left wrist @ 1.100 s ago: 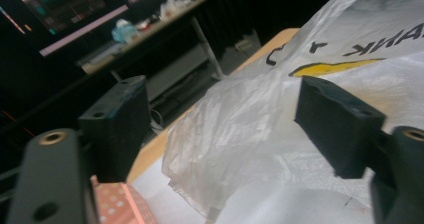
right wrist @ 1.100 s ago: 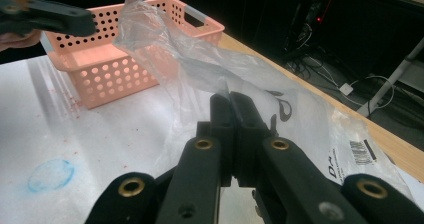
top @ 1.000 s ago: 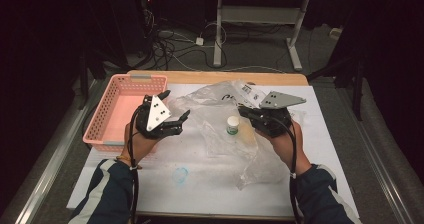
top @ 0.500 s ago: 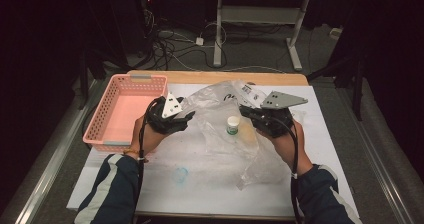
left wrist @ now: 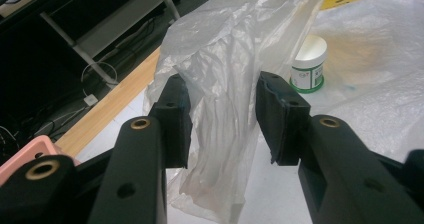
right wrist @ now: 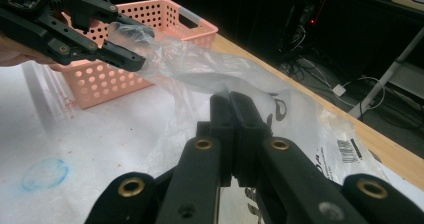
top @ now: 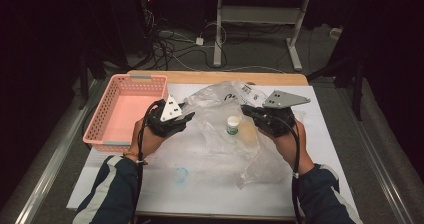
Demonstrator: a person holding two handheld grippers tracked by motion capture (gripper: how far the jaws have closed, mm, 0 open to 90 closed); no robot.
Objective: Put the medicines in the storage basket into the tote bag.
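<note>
My right tool point(right wrist: 231, 115) is clamped on one edge of the plastic bag point(top: 220, 114), anchoring it on the desk point(top: 210, 184). My left tool point(left wrist: 222, 119) has just been closing around the opposite bunched edge, pads not yet pressing, so I can spread the mouth over the small jar point(top: 233, 125).

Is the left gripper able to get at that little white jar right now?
Probably not directly. The jar sits inside the clear plastic bag, and the left gripper, its jaws just closing, has a fold of that bag between them, so the plastic lies in the way.
</note>
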